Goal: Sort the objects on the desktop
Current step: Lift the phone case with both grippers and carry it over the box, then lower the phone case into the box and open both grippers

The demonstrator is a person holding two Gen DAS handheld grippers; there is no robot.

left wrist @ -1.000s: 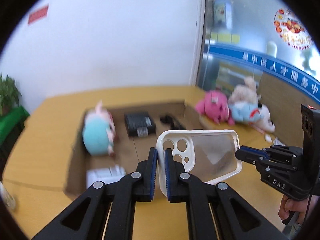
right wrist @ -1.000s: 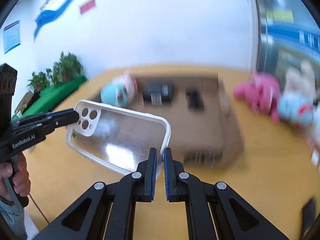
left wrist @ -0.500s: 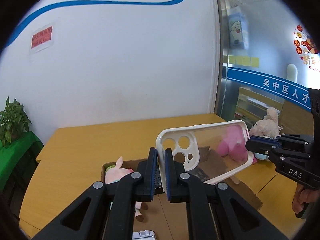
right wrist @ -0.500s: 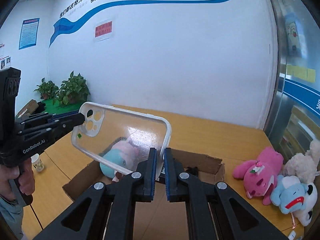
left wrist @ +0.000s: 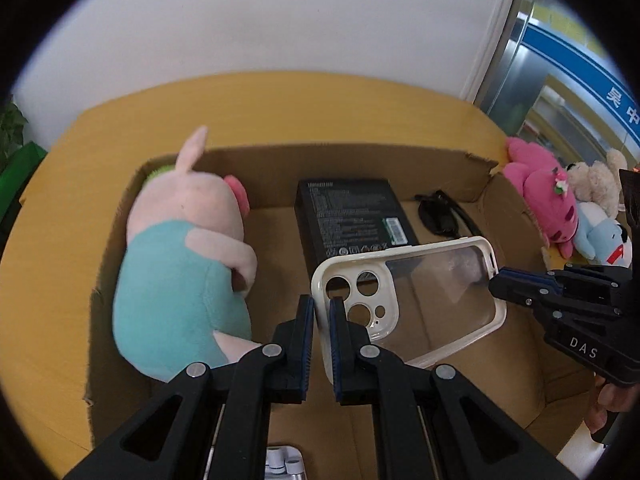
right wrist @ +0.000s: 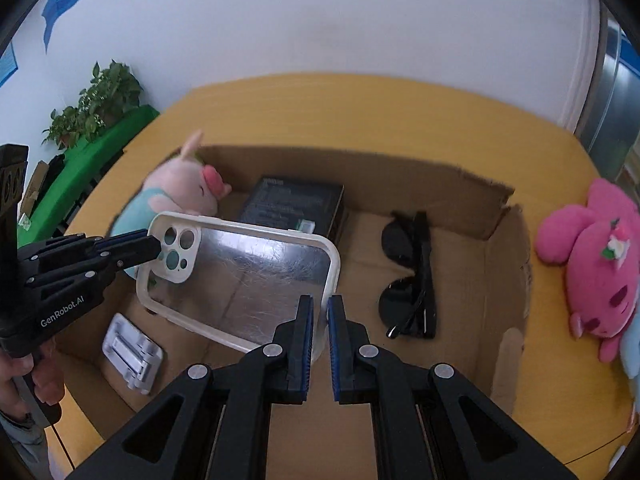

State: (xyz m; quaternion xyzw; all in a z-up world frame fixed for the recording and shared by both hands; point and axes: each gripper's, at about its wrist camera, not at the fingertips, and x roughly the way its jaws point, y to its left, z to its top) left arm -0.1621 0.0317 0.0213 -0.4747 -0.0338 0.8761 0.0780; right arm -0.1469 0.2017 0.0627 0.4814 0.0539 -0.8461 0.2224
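A clear phone case with a cream rim (left wrist: 436, 292) (right wrist: 248, 276) hangs in the air over an open cardboard box (left wrist: 360, 160) (right wrist: 496, 264). My left gripper (left wrist: 322, 312) is shut on its camera-hole end; it shows from the side in the right wrist view (right wrist: 154, 246). My right gripper (right wrist: 319, 312) is shut on the opposite end; it shows in the left wrist view (left wrist: 494, 280). In the box lie a pink-and-teal pig plush (left wrist: 184, 264) (right wrist: 176, 192), a black flat box (left wrist: 352, 216) (right wrist: 294, 204) and black sunglasses (left wrist: 442, 216) (right wrist: 412, 272).
A small white gadget (right wrist: 132, 354) lies in the box's near left corner. A pink plush (left wrist: 540, 196) (right wrist: 596, 264), a beige one (left wrist: 596, 180) and a blue-white one (left wrist: 604, 240) lie on the yellow table (left wrist: 280, 108) right of the box. Potted plants (right wrist: 96, 108) stand at far left.
Both grippers, still holding the case between them, have tipped down from facing the wall and come low over the box, close above its contents.
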